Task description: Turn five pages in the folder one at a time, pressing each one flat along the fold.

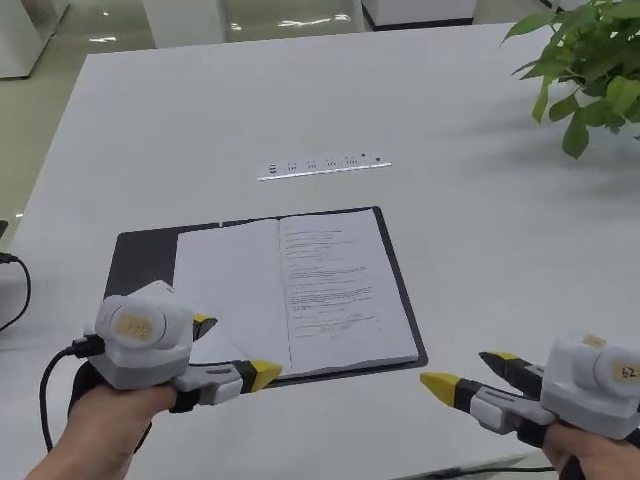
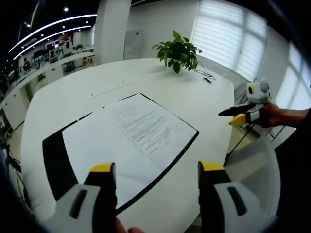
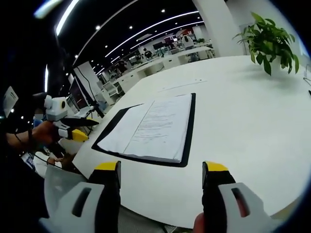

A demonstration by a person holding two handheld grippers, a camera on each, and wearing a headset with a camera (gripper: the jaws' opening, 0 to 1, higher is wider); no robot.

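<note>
A black folder (image 1: pixel 135 255) lies open on the white table, with a blank left page (image 1: pixel 230 290) and a printed right page (image 1: pixel 335 290). The folder also shows in the left gripper view (image 2: pixel 53 160) and the right gripper view (image 3: pixel 187 131). My left gripper (image 1: pixel 232 348) hovers open over the folder's near left corner, its yellow-tipped jaws apart and holding nothing. My right gripper (image 1: pixel 468 372) is open to the right of the folder, near the table's front edge, apart from it. Each gripper appears in the other's view: right gripper (image 2: pixel 235 115), left gripper (image 3: pixel 82 128).
A potted green plant (image 1: pixel 590 60) stands at the far right of the table. A white socket strip (image 1: pixel 322 166) is set into the table beyond the folder. A black cable (image 1: pixel 15 290) runs along the left edge.
</note>
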